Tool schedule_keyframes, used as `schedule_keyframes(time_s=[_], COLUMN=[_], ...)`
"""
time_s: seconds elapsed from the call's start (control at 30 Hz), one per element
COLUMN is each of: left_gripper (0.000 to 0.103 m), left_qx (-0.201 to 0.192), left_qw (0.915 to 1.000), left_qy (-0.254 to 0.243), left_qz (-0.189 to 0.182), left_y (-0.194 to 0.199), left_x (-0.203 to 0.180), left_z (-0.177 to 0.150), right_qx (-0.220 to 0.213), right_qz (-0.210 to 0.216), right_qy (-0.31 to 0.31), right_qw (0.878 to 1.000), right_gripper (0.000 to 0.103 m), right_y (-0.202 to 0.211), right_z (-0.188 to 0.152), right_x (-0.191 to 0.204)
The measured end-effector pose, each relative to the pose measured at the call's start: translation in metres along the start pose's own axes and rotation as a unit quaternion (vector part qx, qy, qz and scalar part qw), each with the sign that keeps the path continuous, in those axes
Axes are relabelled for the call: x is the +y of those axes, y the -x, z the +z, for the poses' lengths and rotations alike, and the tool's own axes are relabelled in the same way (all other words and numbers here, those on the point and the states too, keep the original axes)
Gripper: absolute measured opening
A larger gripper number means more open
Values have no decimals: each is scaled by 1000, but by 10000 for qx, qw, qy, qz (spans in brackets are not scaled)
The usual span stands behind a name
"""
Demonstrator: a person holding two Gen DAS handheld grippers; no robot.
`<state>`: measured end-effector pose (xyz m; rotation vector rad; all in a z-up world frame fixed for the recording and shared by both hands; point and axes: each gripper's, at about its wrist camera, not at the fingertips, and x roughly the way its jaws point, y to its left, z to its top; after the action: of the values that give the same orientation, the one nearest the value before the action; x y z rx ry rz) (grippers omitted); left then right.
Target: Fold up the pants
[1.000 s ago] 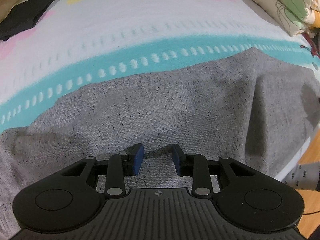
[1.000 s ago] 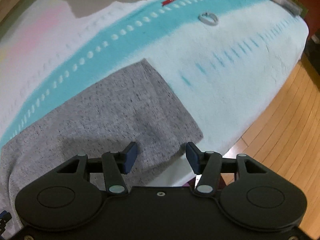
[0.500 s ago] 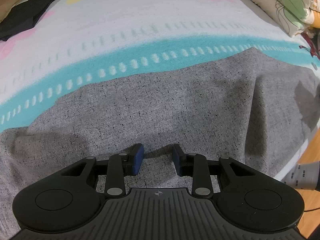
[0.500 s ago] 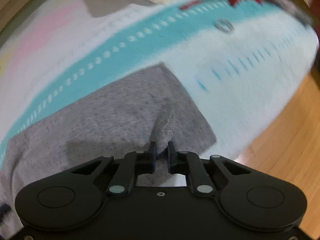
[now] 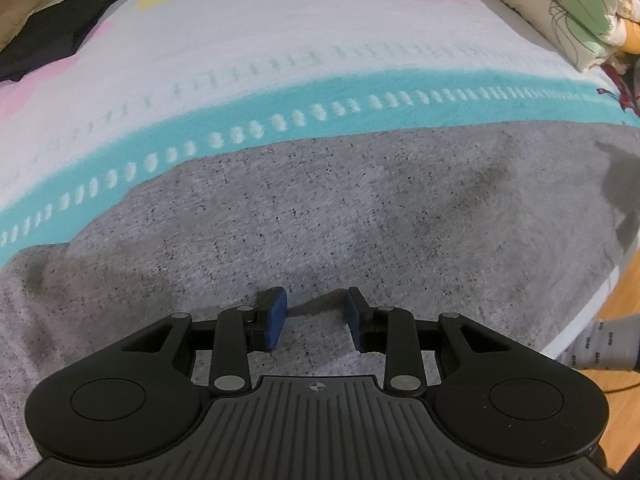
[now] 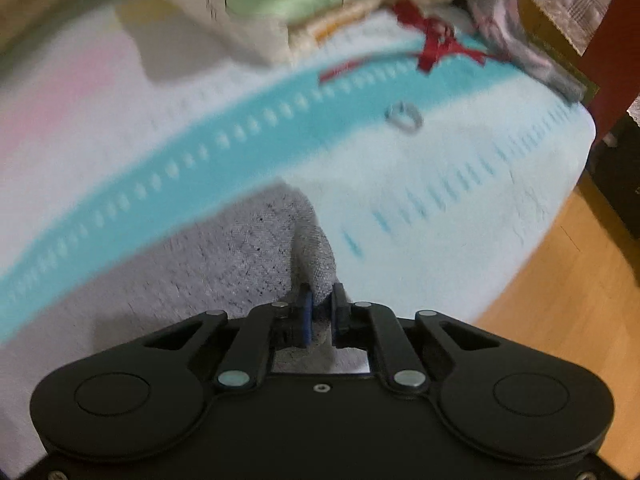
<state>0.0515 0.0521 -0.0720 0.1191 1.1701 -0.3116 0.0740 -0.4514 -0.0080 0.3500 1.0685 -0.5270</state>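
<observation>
Grey speckled pants lie spread over a bed sheet with a teal band. My left gripper points down onto the cloth near its front edge, its blue pads parted and only a low wrinkle between them. In the right wrist view the leg end of the pants rises in a peak to my right gripper. Its jaws are closing, and the pads pinch that raised fold of grey fabric. The picture is blurred by motion.
A black garment lies at the far left of the bed, a flowered quilt at the far right. A small ring, a red ribbon and folded bedding lie beyond the pants. Wooden floor borders the bed; a person's socked foot stands there.
My right gripper went from wide open above the leg end to pinched on it, then rose and drew the cloth into a peak. The left gripper kept still.
</observation>
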Motion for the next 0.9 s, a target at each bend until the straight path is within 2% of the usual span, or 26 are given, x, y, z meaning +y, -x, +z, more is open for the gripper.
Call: schedule_keyframes(time_s=[0.07, 0.17, 0.3, 0.37, 0.43, 0.53, 0.57, 0.63, 0.73, 0.83, 0.9], left_gripper=[31, 31, 32, 36, 42, 44, 44, 44, 44, 44, 44], left_qx=[-5, 4, 87, 178, 242, 374, 434, 536, 482, -163, -719], left_qw=[10000, 9999, 9999, 9997, 9993, 9982, 9975, 9965, 9975, 9985, 9886], left_qy=[-42, -83, -51, -150, -292, -467, -546, -611, -373, 518, 1301], left_qz=[41, 67, 53, 40, 6, -92, -120, -218, -345, -115, 245], left_y=[1, 0, 3, 6, 10, 15, 17, 20, 30, 50, 66], left_x=[-1, -1, 2, 1, 0, 1, 2, 4, 19, 60, 94], left_z=[-1, -1, -6, -16, -25, -39, -44, -50, -53, -44, -40], right_qx=[-246, -219, 571, 777, 619, -89, -413, -914, -945, -818, -717], right_qz=[116, 173, -344, -395, -618, -1062, -1046, -638, 290, 1370, 1952], right_qy=[-273, -391, 2, -71, -131, -43, -19, 100, 668, 1515, 2103], right_qw=[9993, 9988, 9978, 9962, 9961, 9943, 9936, 9937, 9929, 9755, 9553], right_gripper=[13, 13, 15, 22, 40, 54, 57, 65, 67, 69, 72], right_y=[12, 11, -26, -36, -30, -2, 9, 28, 38, 42, 46], right_z=[5, 8, -2, -5, -2, 4, 6, 8, 3, -11, -26], right_x=[-9, -13, -5, -8, -9, 2, 10, 33, 81, 143, 189])
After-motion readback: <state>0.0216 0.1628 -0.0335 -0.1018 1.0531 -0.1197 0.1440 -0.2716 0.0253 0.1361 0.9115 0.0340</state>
